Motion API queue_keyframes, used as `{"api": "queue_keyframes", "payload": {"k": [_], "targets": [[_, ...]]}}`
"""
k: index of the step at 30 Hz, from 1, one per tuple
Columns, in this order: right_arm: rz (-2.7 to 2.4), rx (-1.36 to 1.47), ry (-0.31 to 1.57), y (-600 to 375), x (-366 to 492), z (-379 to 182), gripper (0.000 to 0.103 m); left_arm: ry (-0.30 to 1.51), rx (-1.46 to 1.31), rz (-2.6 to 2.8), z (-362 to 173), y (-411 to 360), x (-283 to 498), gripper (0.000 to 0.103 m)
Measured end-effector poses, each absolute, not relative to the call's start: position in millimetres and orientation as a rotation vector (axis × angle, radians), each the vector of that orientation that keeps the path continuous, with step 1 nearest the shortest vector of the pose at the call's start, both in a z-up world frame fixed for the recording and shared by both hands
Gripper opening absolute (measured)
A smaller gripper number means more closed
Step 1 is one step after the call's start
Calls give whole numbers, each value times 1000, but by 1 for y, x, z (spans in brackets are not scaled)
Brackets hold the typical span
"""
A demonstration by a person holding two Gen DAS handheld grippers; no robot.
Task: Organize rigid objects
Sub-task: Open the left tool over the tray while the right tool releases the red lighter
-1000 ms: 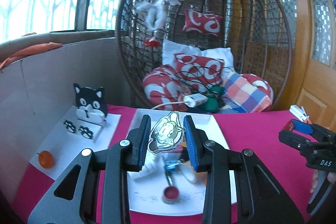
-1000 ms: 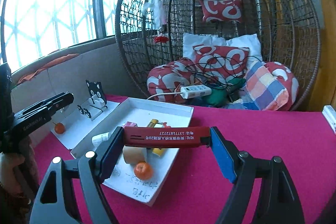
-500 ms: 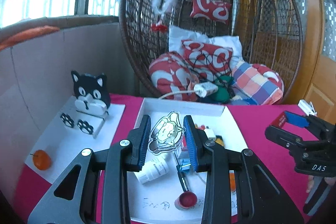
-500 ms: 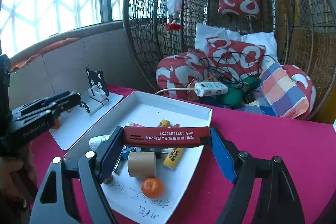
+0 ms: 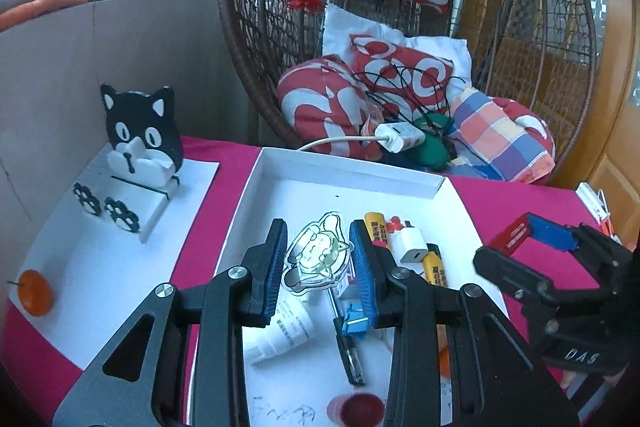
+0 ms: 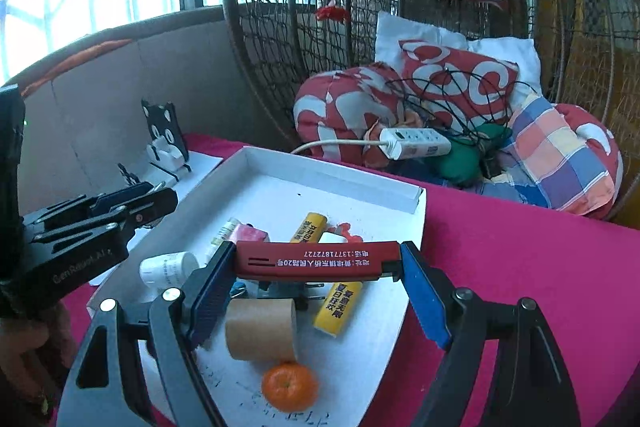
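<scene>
My left gripper (image 5: 319, 229) is shut on a clear cartoon charm (image 5: 316, 261), held upright between its blue pads over the near part of the white tray (image 5: 348, 169). Across the wide jaws of my right gripper (image 6: 316, 251) lies a red flat bar with printed text (image 6: 320, 262), gripped end to end above the tray (image 6: 332, 171). Below it in the tray lie a tape roll (image 6: 260, 331), a tangerine (image 6: 290, 387), two yellow tubes (image 6: 338, 307) and a white bottle (image 6: 168, 267). Each gripper shows in the other's view: the right gripper (image 5: 532, 233), the left gripper (image 6: 132, 195).
A black-and-white cat stand (image 5: 140, 131) sits on a white sheet (image 5: 100, 259) left of the tray, with a small orange fruit (image 5: 36, 293) at its near corner. A cardboard wall rises on the left. Behind the red table, a wicker chair holds cushions and a power strip (image 6: 416, 143).
Both grippers have moved forward and down toward the tray, which now looks larger and nearer. Each keeps the same hold on its object.
</scene>
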State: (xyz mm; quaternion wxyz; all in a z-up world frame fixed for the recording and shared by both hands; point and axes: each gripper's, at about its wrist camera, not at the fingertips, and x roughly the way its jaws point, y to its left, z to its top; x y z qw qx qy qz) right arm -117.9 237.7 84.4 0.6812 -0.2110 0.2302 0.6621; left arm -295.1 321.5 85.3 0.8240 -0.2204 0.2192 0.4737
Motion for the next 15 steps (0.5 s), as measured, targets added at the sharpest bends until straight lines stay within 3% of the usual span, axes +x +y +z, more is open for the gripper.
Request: {"api": "queue_keyframes", "payload": {"k": [15], "targets": [[1467, -508, 577, 259, -117, 50, 81, 544, -483, 1026, 62, 338, -272, 32]]}}
